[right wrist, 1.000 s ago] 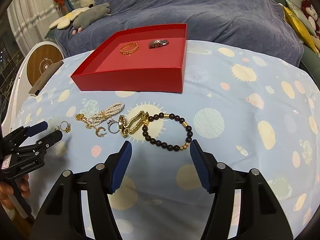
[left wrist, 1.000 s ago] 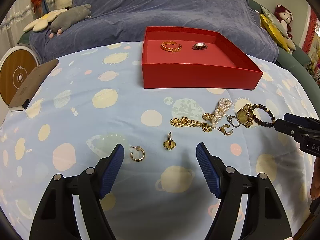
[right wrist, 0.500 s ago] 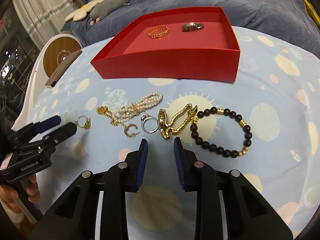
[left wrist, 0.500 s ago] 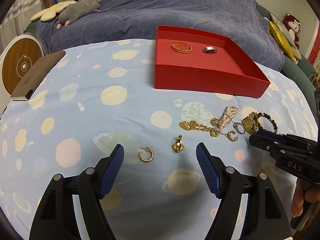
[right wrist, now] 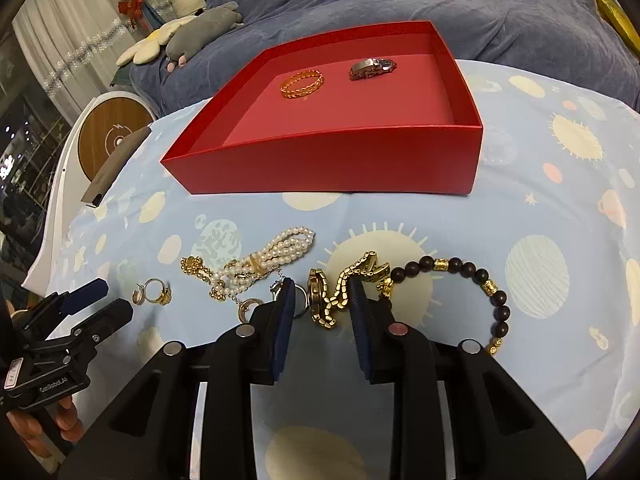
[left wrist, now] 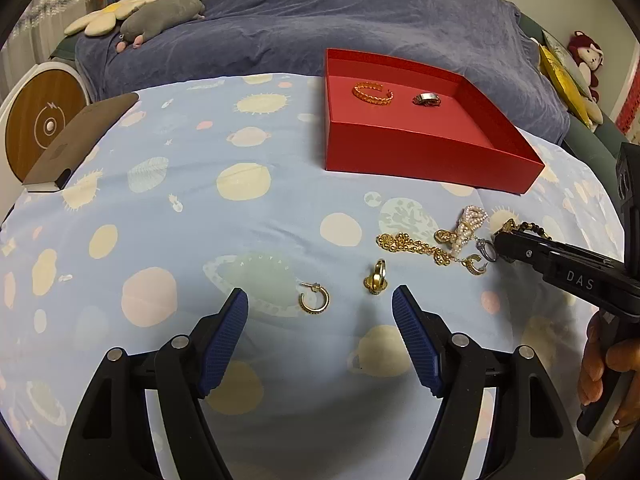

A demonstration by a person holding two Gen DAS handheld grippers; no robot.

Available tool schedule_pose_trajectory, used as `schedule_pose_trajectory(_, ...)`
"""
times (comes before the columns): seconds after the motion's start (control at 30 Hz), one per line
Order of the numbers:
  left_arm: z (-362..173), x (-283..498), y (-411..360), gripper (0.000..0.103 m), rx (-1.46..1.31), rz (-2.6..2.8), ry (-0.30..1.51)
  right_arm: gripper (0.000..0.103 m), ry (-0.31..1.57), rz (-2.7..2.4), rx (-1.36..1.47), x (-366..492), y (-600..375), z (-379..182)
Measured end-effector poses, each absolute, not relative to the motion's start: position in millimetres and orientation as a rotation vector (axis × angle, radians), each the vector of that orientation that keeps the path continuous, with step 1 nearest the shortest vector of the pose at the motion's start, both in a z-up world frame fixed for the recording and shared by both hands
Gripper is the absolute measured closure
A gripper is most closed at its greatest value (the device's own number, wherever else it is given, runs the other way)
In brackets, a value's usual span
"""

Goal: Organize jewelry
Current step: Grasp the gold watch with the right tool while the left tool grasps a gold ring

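Note:
A red box (left wrist: pixel 420 156) (right wrist: pixel 332 164) holds a gold bangle (right wrist: pixel 301 83) and a silver watch (right wrist: pixel 372 68). On the patterned cloth lie a gold hoop earring (left wrist: pixel 314 300), a gold ring (left wrist: pixel 376 278), a gold chain (left wrist: pixel 416 246), a pearl bracelet (right wrist: pixel 272 258), a gold watch (right wrist: pixel 340 290) and a dark bead bracelet (right wrist: pixel 472 280). My left gripper (left wrist: pixel 320 332) is open just short of the hoop earring and ring. My right gripper (right wrist: pixel 322 320) has its jaws narrowly apart around the gold watch's band; contact is unclear.
A brown notebook (left wrist: pixel 80 140) lies at the cloth's left edge, beside a round wooden-topped device (left wrist: pixel 40 124). A blue blanket with plush toys (left wrist: pixel 160 12) lies behind the box. A small ring and a small hoop (right wrist: pixel 250 306) lie by the right gripper's left finger.
My right gripper moved forward over the gold watch, and its jaws, nearly closed half a second ago, now stand apart around the band. My left gripper stayed open and shifted slightly.

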State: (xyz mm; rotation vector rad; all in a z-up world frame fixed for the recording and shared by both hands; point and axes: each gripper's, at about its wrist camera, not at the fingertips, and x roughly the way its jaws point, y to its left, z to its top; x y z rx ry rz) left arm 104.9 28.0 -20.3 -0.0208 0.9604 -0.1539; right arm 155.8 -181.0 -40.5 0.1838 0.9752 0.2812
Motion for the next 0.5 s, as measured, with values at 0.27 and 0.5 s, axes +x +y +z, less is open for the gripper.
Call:
schedule_pose_trajectory(0.27, -22.2, 102.7, 23.4, 0.032, -0.016, -0.177, 0.960, 0.088, 0.963, 0.297, 0.194, 143.3, -184.4, -30.1)
schedule_pose_trajectory(0.5, -22.0, 104.0, 12.7, 0.035, 0.000, -0.210, 0.939, 0.088, 0.945, 0.332, 0.196, 130.4, -184.8, -17.4)
